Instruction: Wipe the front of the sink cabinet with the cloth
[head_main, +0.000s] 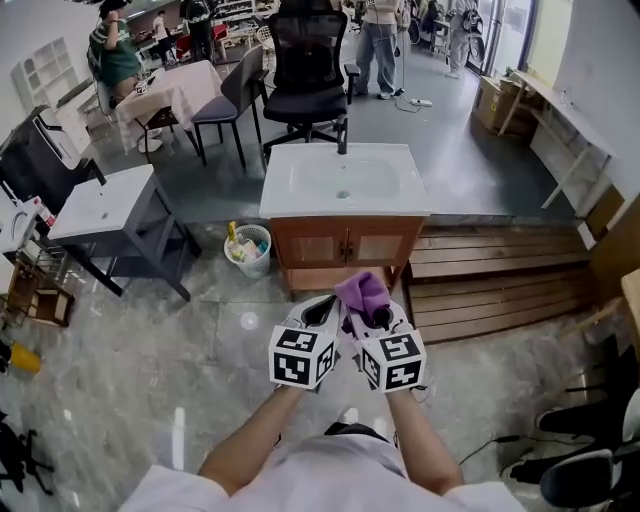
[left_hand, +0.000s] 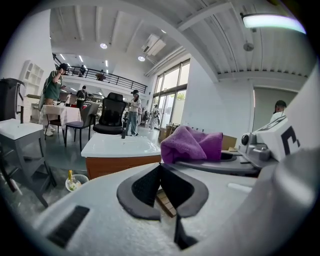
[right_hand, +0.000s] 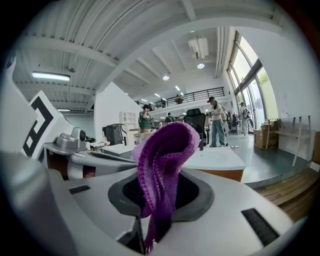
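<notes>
Currently: approach step. My right gripper (right_hand: 160, 200), fingers (right_hand: 195, 195) pinched on the purple terry cloth (right_hand: 165, 150). My left gripper (left_hand: 161, 185), fingers pressed together, nothing between. Wooden sink cabinet (head_main: 345, 245) under white basin (head_main: 345, 182): ahead, well apart. Next, I judge: close in, press cloth to its front.

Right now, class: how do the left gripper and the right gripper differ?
The left gripper is empty; the right gripper grips the purple cloth. The left gripper's pads meet at their tips; the right gripper's pads have it pressed between them. Both are shut, side by side, facing the sink cabinet.
</notes>
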